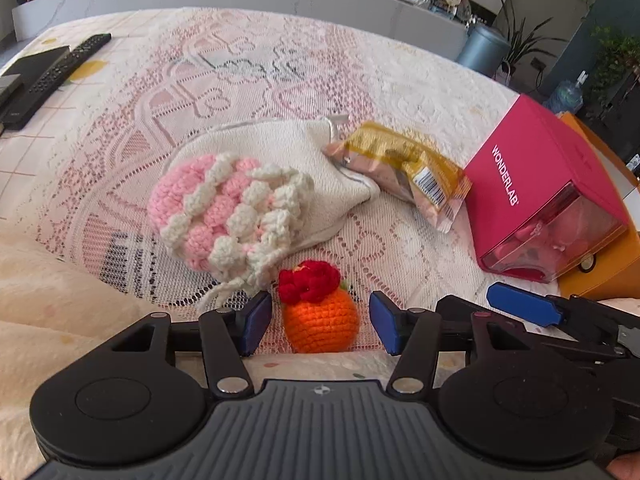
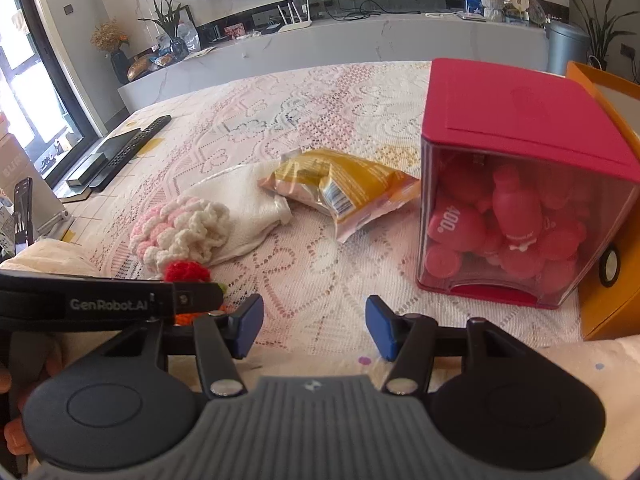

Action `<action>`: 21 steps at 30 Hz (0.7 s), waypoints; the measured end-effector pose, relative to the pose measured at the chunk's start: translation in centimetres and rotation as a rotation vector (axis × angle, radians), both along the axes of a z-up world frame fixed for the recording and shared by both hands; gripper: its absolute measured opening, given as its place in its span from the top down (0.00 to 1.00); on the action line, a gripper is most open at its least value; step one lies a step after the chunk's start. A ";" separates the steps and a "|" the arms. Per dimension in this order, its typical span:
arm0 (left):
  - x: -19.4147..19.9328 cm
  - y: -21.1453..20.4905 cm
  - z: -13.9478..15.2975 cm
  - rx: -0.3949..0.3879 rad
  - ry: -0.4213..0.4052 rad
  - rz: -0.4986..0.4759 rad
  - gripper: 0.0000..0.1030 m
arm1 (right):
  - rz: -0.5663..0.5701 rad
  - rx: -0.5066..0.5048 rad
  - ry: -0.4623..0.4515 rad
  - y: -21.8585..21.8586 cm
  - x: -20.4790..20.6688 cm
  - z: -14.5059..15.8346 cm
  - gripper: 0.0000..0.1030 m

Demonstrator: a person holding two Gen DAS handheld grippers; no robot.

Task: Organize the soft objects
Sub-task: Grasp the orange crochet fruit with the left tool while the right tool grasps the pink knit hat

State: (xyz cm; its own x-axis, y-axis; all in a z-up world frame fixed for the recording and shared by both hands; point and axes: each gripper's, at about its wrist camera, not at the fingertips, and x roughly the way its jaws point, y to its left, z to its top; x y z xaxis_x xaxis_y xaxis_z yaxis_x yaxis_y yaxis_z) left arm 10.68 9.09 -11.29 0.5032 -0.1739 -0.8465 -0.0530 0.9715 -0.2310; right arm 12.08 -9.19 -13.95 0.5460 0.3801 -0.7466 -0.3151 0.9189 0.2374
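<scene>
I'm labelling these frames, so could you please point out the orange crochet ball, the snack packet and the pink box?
orange crochet ball [image 1: 320, 326]: left wrist view, orange body.
snack packet [image 2: 344, 184]: right wrist view, yellow middle.
pink box [image 2: 508, 108]: right wrist view, top lid.

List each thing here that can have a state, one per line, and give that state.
Left gripper: open, fingers either side of the orange.
Right gripper: open, nothing between its fingers.
Crochet orange: on the cloth, ungripped.
Pink pouch: lying on its side, partly on the white bag.
White bag: lying flat.
Snack packet: sealed, lying flat.
Red box: closed on top, upright, pink items inside.
</scene>
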 end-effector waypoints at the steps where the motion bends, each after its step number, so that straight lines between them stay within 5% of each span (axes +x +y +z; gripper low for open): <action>1: 0.1 0.0 -0.2 0.001 0.015 -0.001 0.41 | 0.000 0.003 0.004 0.0 0.1 -0.1 0.45; 4: 0.4 -0.2 -0.6 0.008 0.044 -0.009 0.55 | 0.003 0.006 0.003 -0.1 0.1 -0.2 0.45; 16: -2.3 0.9 3.0 -0.026 -0.118 0.033 0.56 | 0.061 0.020 -0.046 0.5 -0.4 1.0 0.44; 21: -2.5 2.9 5.1 0.038 -0.177 0.082 0.56 | 0.148 0.000 -0.098 2.6 0.0 2.2 0.33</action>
